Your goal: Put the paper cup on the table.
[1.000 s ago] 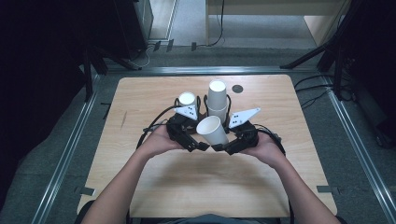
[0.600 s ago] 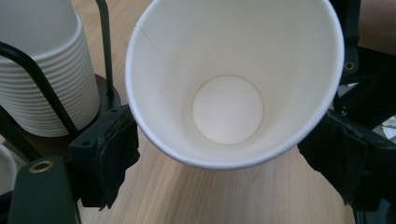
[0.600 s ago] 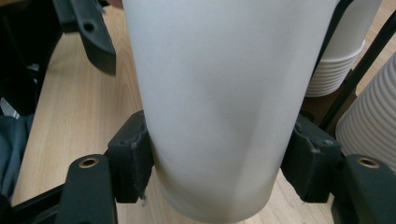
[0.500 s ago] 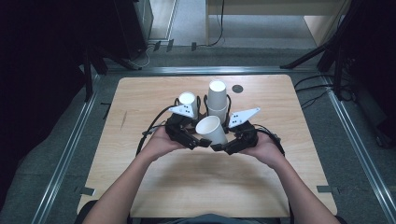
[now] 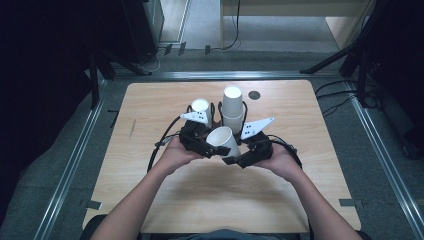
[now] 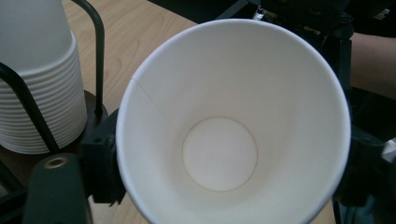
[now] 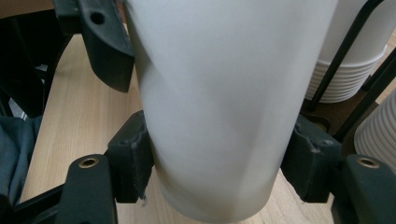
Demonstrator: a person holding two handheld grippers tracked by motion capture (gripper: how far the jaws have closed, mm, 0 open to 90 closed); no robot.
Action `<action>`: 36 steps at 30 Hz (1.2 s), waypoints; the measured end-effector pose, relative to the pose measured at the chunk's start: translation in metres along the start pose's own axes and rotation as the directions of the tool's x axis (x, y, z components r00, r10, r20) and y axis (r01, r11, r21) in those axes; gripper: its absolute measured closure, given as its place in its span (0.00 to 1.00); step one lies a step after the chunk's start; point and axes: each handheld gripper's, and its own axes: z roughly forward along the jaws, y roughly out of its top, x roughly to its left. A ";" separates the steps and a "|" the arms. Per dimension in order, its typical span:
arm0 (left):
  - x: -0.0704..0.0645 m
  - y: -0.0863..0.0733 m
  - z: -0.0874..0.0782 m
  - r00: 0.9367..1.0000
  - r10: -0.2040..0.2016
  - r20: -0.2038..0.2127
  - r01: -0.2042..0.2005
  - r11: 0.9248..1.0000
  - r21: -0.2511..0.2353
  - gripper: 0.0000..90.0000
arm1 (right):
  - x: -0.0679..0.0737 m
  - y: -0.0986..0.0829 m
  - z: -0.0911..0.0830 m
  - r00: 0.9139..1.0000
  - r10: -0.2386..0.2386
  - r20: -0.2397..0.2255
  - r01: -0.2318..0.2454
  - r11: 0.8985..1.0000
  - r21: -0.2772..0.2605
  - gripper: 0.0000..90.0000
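Observation:
A white paper cup [image 5: 222,141] hangs tilted above the middle of the wooden table [image 5: 300,200], its mouth turned toward the left hand. My left gripper [image 5: 207,145] is shut on it near the rim; in the left gripper view I look straight into the cup [image 6: 233,140], with a black pad [image 6: 100,163] pressed on its wall. My right gripper [image 5: 236,155] is shut on the cup's lower body [image 7: 219,93], pads on both sides [image 7: 133,158]. The other gripper's jaw touches the cup at upper left of the right gripper view.
Just behind the grippers a black wire rack [image 6: 95,56] holds two stacks of white cups upside down, a tall stack [image 5: 232,107] and a shorter stack [image 5: 201,107]. A small dark disc [image 5: 254,95] lies near the far edge. Dark floor and cables surround the table.
Both grippers and the cup have barely shifted, drifting slightly toward the person. Both grips stay as they were.

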 end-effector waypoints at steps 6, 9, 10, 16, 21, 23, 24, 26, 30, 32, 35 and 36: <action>-0.001 0.000 0.000 1.000 0.002 -0.010 -0.002 1.000 0.022 0.26 | 0.000 -0.001 0.001 1.000 -0.001 -0.005 0.002 1.000 0.014 0.37; -0.002 0.001 -0.001 1.000 0.009 -0.011 -0.009 1.000 0.019 0.28 | 0.000 -0.001 0.001 1.000 0.006 -0.016 -0.006 1.000 0.008 0.36; -0.002 0.001 -0.001 1.000 0.013 -0.016 -0.013 1.000 0.025 0.28 | 0.000 -0.001 0.001 1.000 0.012 -0.018 -0.012 1.000 0.006 0.34; -0.003 0.001 -0.001 0.998 0.037 -0.041 -0.034 0.997 0.070 0.28 | 0.002 -0.001 0.002 1.000 0.010 0.011 -0.011 1.000 0.029 0.25; -0.002 0.000 -0.002 0.998 0.042 -0.056 -0.036 0.995 0.094 0.28 | 0.002 -0.005 0.001 0.999 0.007 0.037 -0.010 0.998 0.059 0.25; -0.004 0.001 -0.003 0.994 0.063 -0.094 -0.052 0.993 0.106 0.28 | 0.002 -0.006 0.000 0.999 0.011 0.043 -0.014 0.998 0.065 0.24; -0.003 0.001 -0.003 0.993 0.062 -0.099 -0.051 0.992 0.115 0.27 | 0.002 -0.007 0.000 0.999 0.012 0.037 -0.015 0.998 0.069 0.24; -0.003 0.001 -0.003 0.994 0.062 -0.093 -0.050 0.992 0.119 0.27 | 0.002 -0.007 -0.001 0.999 0.016 0.040 -0.018 0.998 0.061 0.24; -0.003 0.000 -0.004 0.993 0.075 -0.095 -0.062 0.989 0.134 0.27 | 0.002 -0.009 -0.003 0.997 0.014 0.080 -0.018 0.998 0.057 0.24; -0.002 -0.001 -0.005 0.993 0.070 -0.094 -0.057 0.989 0.139 0.27 | 0.003 -0.010 -0.004 0.996 0.009 0.086 -0.014 0.998 0.064 0.24; -0.002 -0.003 -0.008 0.992 0.079 -0.097 -0.065 0.988 0.143 0.27 | 0.002 -0.012 -0.006 0.994 0.005 0.108 -0.012 0.998 0.069 0.24; -0.002 -0.004 -0.009 0.991 0.081 -0.102 -0.066 0.988 0.142 0.27 | 0.002 -0.013 -0.008 0.993 0.008 0.117 -0.016 0.997 0.070 0.24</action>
